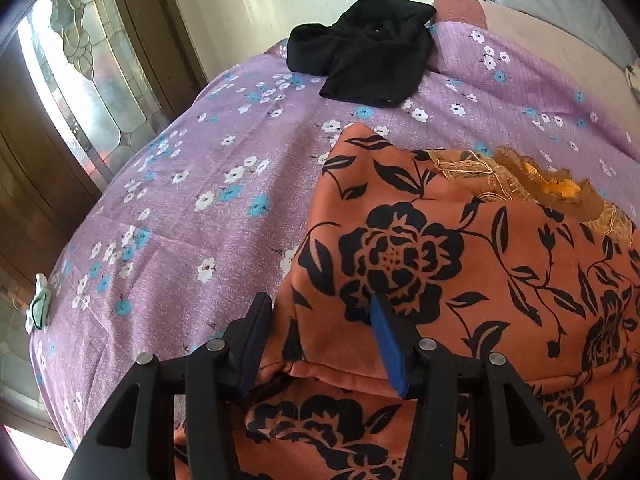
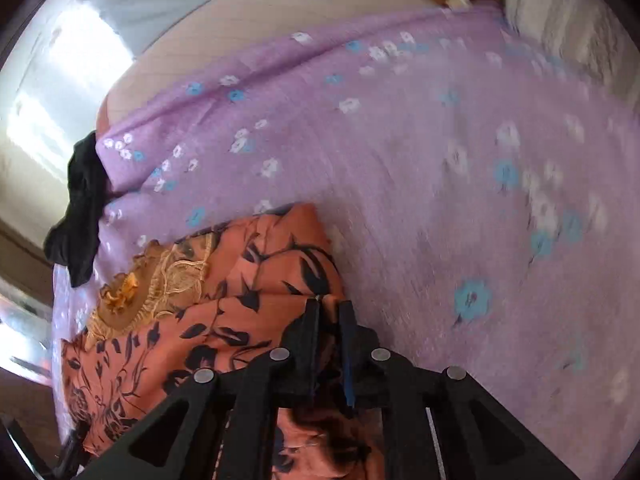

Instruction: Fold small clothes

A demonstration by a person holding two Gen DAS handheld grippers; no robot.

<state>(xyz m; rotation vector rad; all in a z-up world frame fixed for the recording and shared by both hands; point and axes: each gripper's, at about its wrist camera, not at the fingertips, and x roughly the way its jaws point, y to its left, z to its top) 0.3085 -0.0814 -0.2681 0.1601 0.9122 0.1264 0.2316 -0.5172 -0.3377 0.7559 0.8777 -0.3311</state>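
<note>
An orange garment with black flower print [image 1: 460, 264] lies partly folded on a purple flowered bedsheet [image 1: 200, 208]; its gold embroidered neckline [image 1: 532, 184] faces up. My left gripper [image 1: 320, 312] is open, its jaws astride the garment's left folded edge. In the right wrist view the same garment [image 2: 224, 308] lies at lower left. My right gripper [image 2: 330, 304] is shut on the garment's right edge, with cloth pinched between the narrow jaws.
A black crumpled garment [image 1: 368, 52] lies at the far edge of the bed, also at the left in the right wrist view [image 2: 80, 204]. A leaded glass door [image 1: 80, 92] stands left of the bed. A striped pillow [image 2: 568, 28] lies at upper right.
</note>
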